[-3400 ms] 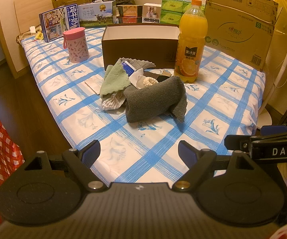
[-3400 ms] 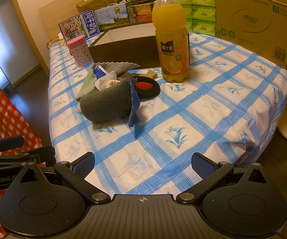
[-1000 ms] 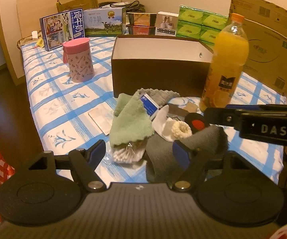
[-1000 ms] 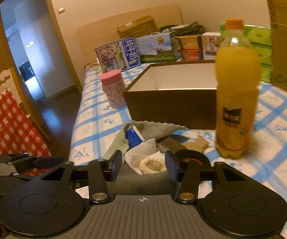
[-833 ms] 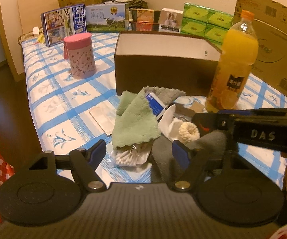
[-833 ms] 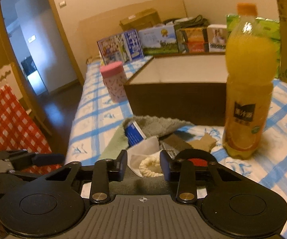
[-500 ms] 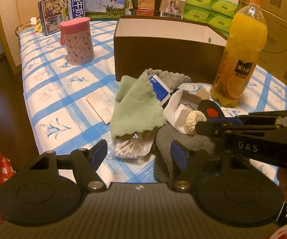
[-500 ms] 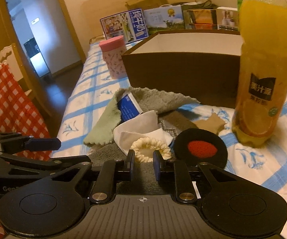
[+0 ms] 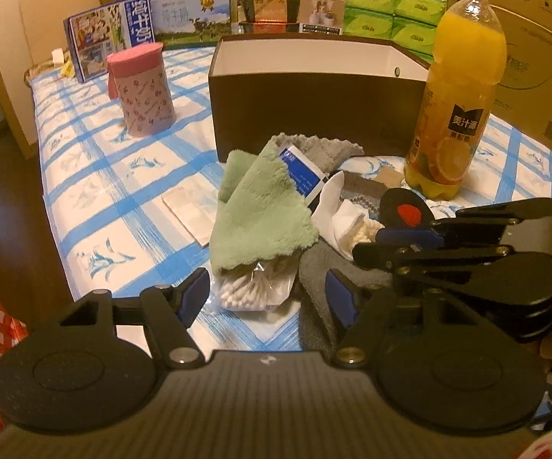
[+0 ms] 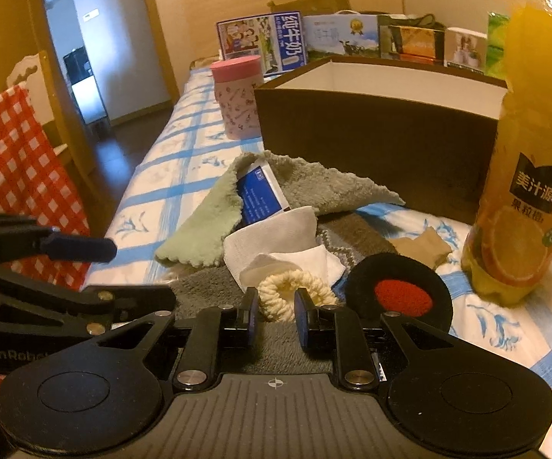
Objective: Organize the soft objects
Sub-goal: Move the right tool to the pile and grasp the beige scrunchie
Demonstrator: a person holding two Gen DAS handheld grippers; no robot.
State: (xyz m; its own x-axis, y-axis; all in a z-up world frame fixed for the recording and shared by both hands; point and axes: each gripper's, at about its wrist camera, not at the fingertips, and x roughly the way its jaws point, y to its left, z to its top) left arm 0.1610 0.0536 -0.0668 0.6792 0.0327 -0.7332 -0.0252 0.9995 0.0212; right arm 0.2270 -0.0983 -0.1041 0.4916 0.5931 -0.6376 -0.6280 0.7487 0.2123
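A pile of soft things lies in front of a brown box (image 9: pixel 306 114): a green cloth (image 9: pixel 260 210), a light grey cloth (image 10: pixel 321 187), a dark grey towel (image 9: pixel 318 306), white cloths (image 10: pixel 283 241) and a cream scrunchie (image 10: pixel 295 287). My right gripper (image 10: pixel 275 323) is nearly shut around the near edge of the cream scrunchie, resting on the dark grey towel (image 10: pixel 207 290). My left gripper (image 9: pixel 266 292) is open, low over a bag of cotton swabs (image 9: pixel 253 287) and the towel's edge.
An orange juice bottle (image 9: pixel 455 91) stands right of the pile. A pink cup (image 9: pixel 142 88) stands at the left. A black pad with a red centre (image 10: pixel 402 294) and a blue packet (image 10: pixel 260 195) lie in the pile. Cartons line the back.
Both grippers have moved in from the table's front edge to the pile. My right gripper's jaws have narrowed steadily around the cream scrunchie. My left gripper has stayed open.
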